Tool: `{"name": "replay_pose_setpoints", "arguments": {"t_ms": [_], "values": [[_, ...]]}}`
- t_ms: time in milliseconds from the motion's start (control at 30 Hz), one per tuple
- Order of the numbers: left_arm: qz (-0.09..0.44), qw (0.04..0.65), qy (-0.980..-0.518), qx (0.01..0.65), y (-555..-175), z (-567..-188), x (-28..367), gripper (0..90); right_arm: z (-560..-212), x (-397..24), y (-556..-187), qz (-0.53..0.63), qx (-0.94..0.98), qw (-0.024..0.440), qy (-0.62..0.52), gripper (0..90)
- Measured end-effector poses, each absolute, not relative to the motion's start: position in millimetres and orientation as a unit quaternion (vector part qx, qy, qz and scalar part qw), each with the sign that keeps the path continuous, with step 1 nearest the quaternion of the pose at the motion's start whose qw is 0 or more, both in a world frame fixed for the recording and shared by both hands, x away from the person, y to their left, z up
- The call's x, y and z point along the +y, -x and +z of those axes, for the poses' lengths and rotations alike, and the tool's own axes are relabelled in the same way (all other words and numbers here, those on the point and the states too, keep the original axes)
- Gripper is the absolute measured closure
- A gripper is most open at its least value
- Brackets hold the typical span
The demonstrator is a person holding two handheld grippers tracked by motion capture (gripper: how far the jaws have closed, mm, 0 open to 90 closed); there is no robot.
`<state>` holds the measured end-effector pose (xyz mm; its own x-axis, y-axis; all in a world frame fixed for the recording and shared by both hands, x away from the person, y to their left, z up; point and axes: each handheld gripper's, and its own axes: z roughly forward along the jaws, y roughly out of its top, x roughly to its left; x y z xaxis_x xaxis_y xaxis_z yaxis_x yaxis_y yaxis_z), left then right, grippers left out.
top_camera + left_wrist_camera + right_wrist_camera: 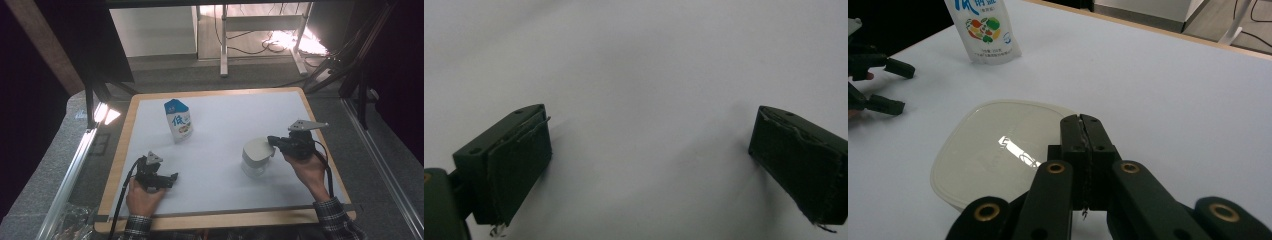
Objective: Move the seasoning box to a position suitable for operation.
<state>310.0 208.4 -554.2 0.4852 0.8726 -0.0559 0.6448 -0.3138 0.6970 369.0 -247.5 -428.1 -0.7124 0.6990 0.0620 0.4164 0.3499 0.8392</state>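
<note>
A: From the high view, a white table [225, 190]; why is the lidded tub [256, 157] near the right edge?

B: Within the right gripper's [272, 141] reach; its jaws are pinched on the lid's rim, perhaps to peel it.

A: Left gripper [649, 150] view?

B: Jaws apart, idle over bare white.

A: Right gripper view?

B: Jaws together at the lid [998, 155], carton [982, 30] beyond.

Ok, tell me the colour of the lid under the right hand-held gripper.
Cream white, glossy; the lid shows best in the right gripper view.
</note>
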Motion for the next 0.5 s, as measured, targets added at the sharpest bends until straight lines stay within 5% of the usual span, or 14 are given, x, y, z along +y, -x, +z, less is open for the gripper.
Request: {"name": "replay_pose_setpoints", "arguments": {"t_ms": [500], "values": [[0.17, 0.337, -0.794, 0.477, -310.2, -554.1, 208.6, 3.1, -431.5, -250.7, -370.9, 0.453, 0.805, 0.165, -0.347, 89.6]]}}
